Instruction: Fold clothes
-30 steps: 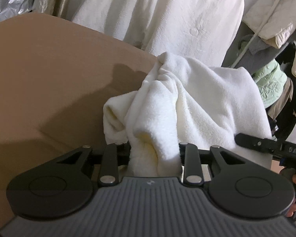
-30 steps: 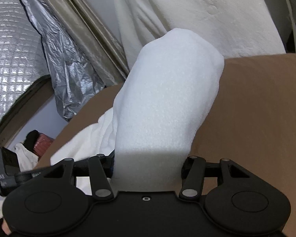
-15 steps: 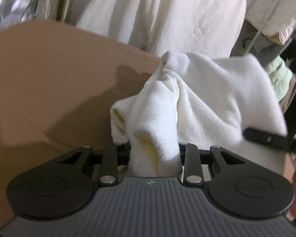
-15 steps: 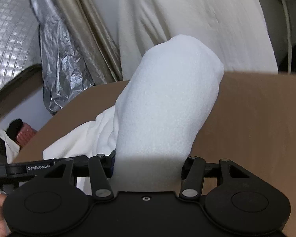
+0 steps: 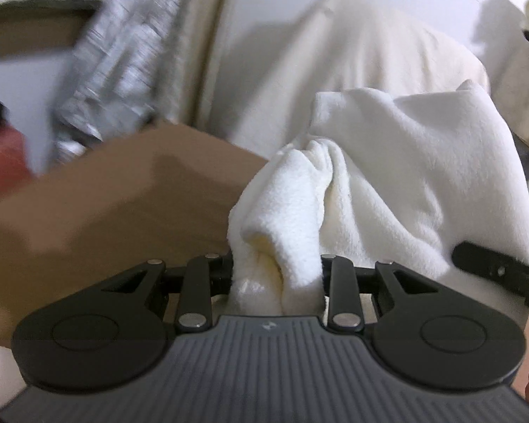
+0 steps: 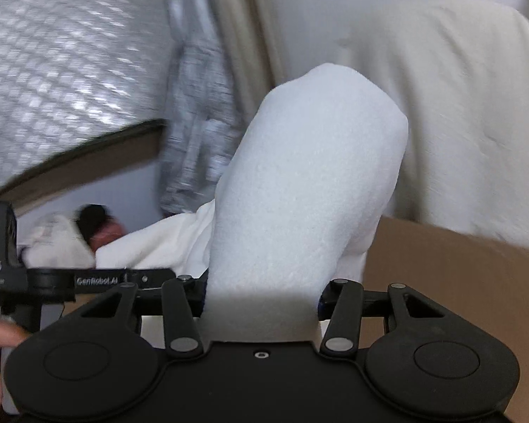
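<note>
A white fleece garment (image 5: 405,183) hangs bunched between my two grippers, lifted above the brown table (image 5: 105,194). My left gripper (image 5: 277,275) is shut on a gathered fold of it; the fingertips are hidden in the cloth. In the right wrist view my right gripper (image 6: 264,299) is shut on another part of the garment (image 6: 310,194), which stands up as a thick roll and hides the fingertips. The right gripper's body shows at the left view's right edge (image 5: 493,271). The left gripper shows at the right view's left edge (image 6: 88,280).
A large cream cloth (image 5: 370,53) hangs behind the table. Silver quilted foil (image 6: 70,70) and a beige curtain (image 6: 250,28) are at the back left. The brown table's far edge (image 6: 458,246) lies below the garment. More clothes (image 6: 60,243) lie off to the left.
Both grippers have risen and tilted up with the garment; the table has dropped lower in both views and the background is motion-blurred. Both grips are unchanged.
</note>
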A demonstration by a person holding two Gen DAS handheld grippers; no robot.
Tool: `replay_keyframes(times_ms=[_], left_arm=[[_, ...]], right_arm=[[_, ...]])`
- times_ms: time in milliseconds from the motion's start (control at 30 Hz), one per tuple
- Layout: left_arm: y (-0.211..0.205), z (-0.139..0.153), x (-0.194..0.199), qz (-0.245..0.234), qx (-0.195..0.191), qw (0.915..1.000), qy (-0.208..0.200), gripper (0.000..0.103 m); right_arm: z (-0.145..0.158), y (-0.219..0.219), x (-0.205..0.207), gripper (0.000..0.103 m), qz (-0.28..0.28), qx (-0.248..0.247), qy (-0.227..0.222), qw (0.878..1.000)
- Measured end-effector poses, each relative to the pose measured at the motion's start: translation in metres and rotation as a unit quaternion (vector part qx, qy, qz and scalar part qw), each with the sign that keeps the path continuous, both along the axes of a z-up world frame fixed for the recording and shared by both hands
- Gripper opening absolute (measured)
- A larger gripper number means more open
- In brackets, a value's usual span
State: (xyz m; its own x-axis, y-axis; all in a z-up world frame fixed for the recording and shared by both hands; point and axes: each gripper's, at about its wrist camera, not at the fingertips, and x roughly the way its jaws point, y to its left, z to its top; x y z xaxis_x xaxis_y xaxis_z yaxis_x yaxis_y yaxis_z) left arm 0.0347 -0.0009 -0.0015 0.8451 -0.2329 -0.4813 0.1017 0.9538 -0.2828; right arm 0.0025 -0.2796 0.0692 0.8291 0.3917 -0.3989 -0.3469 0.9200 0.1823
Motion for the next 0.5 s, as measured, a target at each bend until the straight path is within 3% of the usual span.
replay_keyframes(times_ms=[67, 167, 267, 333, 367, 433, 500], left_arm=[[0.017, 0.020, -0.009, 0.022, 0.040, 0.9988, -0.018, 0.028], [0.043, 0.049, -0.018, 0.049, 0.112, 0.9915, -0.045, 0.028], [0.074, 0.074, -0.005, 0.102, 0.126, 0.9854, -0.052, 0.032], [0.092, 0.078, 0.014, 0.146, 0.120, 0.9809, -0.046, 0.044], [0.101, 0.067, 0.035, 0.169, 0.119, 0.9781, -0.024, 0.057], [0.117, 0.035, 0.079, 0.203, 0.133, 0.9697, 0.031, 0.071], [0.135, -0.023, 0.121, 0.219, 0.155, 0.9543, 0.133, 0.070]], right_arm=[[0.008, 0.019, 0.009, 0.054, 0.027, 0.018, -0.008, 0.999], [0.016, 0.034, 0.037, 0.054, 0.069, 0.089, 0.002, 0.994], [0.011, 0.055, 0.079, 0.055, 0.110, 0.172, 0.020, 0.979], [-0.008, 0.070, 0.116, 0.066, 0.122, 0.219, 0.055, 0.966], [-0.023, 0.077, 0.137, 0.076, 0.120, 0.235, 0.078, 0.961], [-0.056, 0.094, 0.170, 0.086, 0.077, 0.201, 0.118, 0.969], [-0.091, 0.105, 0.185, 0.086, 0.023, 0.147, 0.159, 0.976]])
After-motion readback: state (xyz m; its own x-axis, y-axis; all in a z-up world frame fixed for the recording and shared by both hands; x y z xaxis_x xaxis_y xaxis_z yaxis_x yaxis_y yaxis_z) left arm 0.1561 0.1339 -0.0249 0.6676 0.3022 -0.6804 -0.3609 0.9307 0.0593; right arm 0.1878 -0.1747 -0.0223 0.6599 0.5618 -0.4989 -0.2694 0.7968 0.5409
